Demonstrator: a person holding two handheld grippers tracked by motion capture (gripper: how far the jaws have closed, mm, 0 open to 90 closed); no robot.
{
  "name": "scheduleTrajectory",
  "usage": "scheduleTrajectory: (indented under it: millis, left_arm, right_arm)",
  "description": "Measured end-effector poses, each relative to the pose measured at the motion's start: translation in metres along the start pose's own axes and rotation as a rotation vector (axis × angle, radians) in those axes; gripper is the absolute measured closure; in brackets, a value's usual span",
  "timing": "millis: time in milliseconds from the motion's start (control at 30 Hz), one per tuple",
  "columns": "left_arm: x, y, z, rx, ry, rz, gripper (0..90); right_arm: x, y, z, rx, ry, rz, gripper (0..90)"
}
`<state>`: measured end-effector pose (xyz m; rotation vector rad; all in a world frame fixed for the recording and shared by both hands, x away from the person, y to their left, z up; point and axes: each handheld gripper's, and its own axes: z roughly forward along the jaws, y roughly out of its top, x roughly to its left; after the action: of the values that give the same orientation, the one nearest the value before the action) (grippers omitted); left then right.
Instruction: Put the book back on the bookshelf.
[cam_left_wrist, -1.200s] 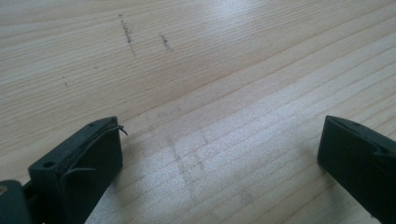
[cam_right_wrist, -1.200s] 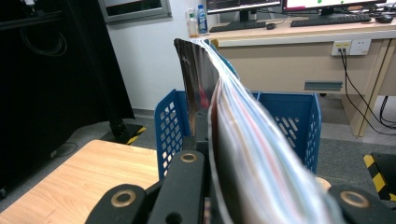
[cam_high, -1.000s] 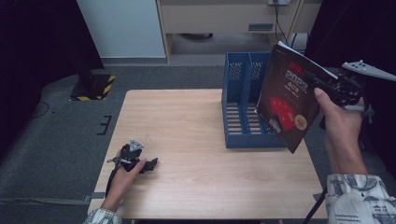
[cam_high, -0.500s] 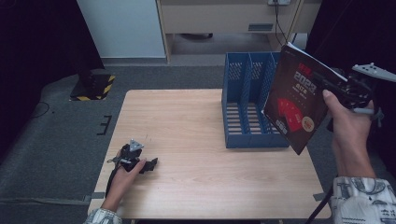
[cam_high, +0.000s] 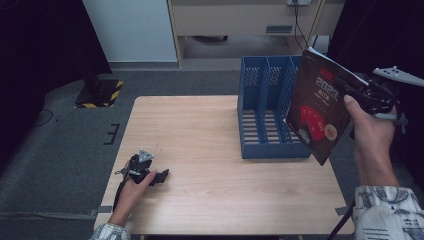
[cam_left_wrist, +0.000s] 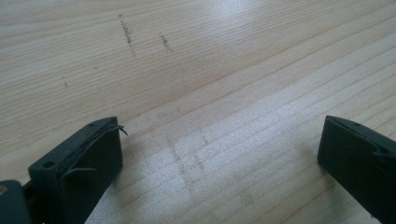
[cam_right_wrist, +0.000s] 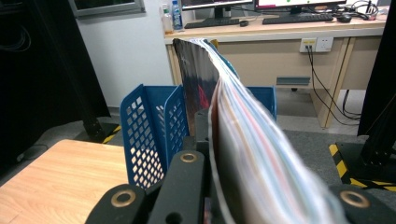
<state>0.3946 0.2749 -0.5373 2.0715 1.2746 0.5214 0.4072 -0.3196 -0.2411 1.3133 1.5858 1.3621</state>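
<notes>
Magazine (cam_high: 318, 111) clamped in right gripper (cam_high: 361, 93) fingers beside blue file rack (cam_high: 265, 107); left gripper (cam_high: 159, 176) fingers wide.

Black grippers (cam_high: 150, 174), patterned white sleeves (cam_high: 387, 212), seemingly brass-ringed screw holes

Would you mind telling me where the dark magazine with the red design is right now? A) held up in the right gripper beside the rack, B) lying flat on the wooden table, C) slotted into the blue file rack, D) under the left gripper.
A: the right gripper clamps the magazine in the air beside the blue file rack.
</notes>
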Motion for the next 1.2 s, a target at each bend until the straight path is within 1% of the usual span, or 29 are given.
scheduleTrajectory:
  millis: [200, 367, 533, 600, 700, 767, 933, 1000, 1133, 1200]
  left_arm:
    - [0.000, 0.000, 0.000, 0.000, 0.000, 0.000, 0.0]
    - [0.000, 0.000, 0.000, 0.000, 0.000, 0.000, 0.0]
    - [0.000, 0.000, 0.000, 0.000, 0.000, 0.000, 0.0]
    - [0.000, 0.000, 0.000, 0.000, 0.000, 0.000, 0.0]
    - [0.000, 0.000, 0.000, 0.000, 0.000, 0.000, 0.0]
    - [0.000, 0.000, 0.000, 0.001, 0.001, 0.002, 0.0]
    - [0.000, 0.000, 0.000, 0.000, 0.001, 0.002, 0.0]
    - [0.000, 0.000, 0.000, 0.000, 0.002, 0.002, 0.0]
    - [0.000, 0.000, 0.000, 0.001, 0.001, 0.002, 0.0]
    - [0.000, 0.000, 0.000, 0.001, 0.001, 0.002, 0.0]
  right_arm:
    - [-0.004, 0.004, 0.005, 0.000, -0.043, -0.013, 87.1]
    - [-0.006, 0.004, 0.014, 0.005, -0.078, -0.022, 87.1]
    - [-0.010, 0.006, 0.022, -0.008, -0.109, 0.003, 87.1]
    - [-0.011, 0.006, 0.024, -0.010, -0.117, 0.006, 87.1]
    - [-0.013, 0.004, 0.029, -0.004, -0.141, 0.003, 87.1]
    - [-0.015, 0.003, 0.031, -0.011, -0.149, 0.001, 87.1]
    - [-0.018, 0.003, 0.033, -0.024, -0.154, 0.014, 87.1]
    - [-0.020, 0.003, 0.035, -0.028, -0.154, 0.033, 87.1]
    - [-0.023, 0.003, 0.043, -0.024, -0.160, 0.048, 87.1]
    - [-0.024, 0.003, 0.047, -0.024, -0.164, 0.048, 87.1]
